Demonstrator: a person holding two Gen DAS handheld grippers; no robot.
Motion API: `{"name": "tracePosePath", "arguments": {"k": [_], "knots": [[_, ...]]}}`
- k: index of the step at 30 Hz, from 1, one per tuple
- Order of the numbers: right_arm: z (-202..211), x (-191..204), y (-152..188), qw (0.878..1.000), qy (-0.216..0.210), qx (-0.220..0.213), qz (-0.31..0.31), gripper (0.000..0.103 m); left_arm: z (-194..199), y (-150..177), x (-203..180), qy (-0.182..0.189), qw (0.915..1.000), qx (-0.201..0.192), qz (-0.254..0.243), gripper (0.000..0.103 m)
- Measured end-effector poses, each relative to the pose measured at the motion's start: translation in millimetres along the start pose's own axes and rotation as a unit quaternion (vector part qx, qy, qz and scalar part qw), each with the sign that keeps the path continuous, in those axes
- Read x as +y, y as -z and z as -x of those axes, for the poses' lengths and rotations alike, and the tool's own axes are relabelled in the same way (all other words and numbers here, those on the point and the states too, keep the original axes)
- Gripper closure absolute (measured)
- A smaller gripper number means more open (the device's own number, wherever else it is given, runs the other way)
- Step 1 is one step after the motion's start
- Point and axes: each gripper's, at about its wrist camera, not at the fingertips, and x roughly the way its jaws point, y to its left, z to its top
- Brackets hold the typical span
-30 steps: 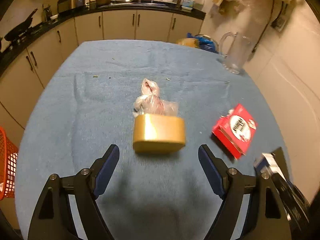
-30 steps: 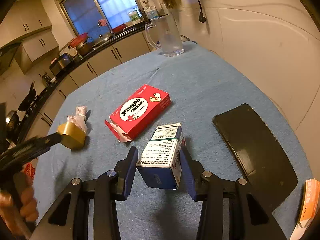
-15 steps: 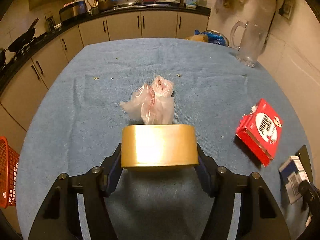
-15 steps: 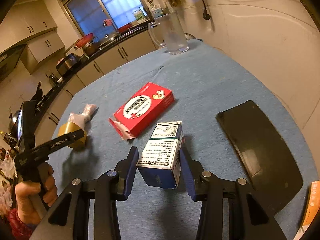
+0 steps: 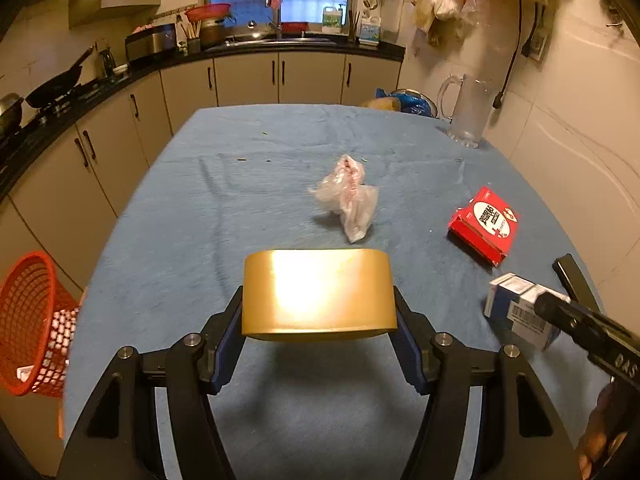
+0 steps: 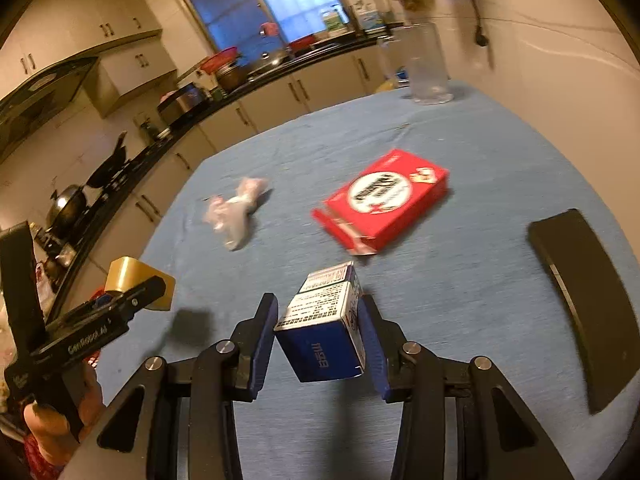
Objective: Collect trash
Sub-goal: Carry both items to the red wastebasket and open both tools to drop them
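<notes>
Setting: we see a kitchen with cream cabinets along a dark counter, a window above the sink, and a table (image 5: 280,152) under a blue cloth in the foreground.

Left gripper (image 5: 318,320): we find its blue-padded fingers closed against the two sides of a roll of tan packing tape (image 5: 318,292), which it holds clear above the cloth; a shadow lies on the cloth beneath the roll. In the right wrist view the same gripper (image 6: 132,300) appears at the left edge with the roll (image 6: 136,280) at its tip.

Right gripper (image 6: 318,332): we find its jaws narrowed onto a small blue-and-white carton (image 6: 324,328), tilted to one side and lifted off the cloth. The left wrist view shows the carton (image 5: 516,312) at the right, in the black fingers.

Remaining trash: a crumpled clear plastic bag (image 5: 350,196) with pink inside lies near the middle of the table; a red box (image 5: 486,224) with a white oval label and one torn-open end lies to its right, well apart from it. Both rest on the cloth, untouched.

Bin: an orange mesh basket (image 5: 28,320) stands off the left edge of the table, lower than the tabletop.

Other items: a clear glass pitcher (image 5: 466,114) stands at the far right corner; a flat black object (image 6: 580,296) lies on the right side of the cloth.
</notes>
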Motion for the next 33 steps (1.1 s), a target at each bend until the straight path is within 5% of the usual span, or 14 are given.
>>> {"name": "tracePosePath", "arguments": {"k": [33], "knots": [[-37, 156, -9, 0.989, -0.110, 0.060, 0.080, 0.059, 76, 37, 151, -0.040, 0.9931, -0.042, 0.102, 0.039]]}}
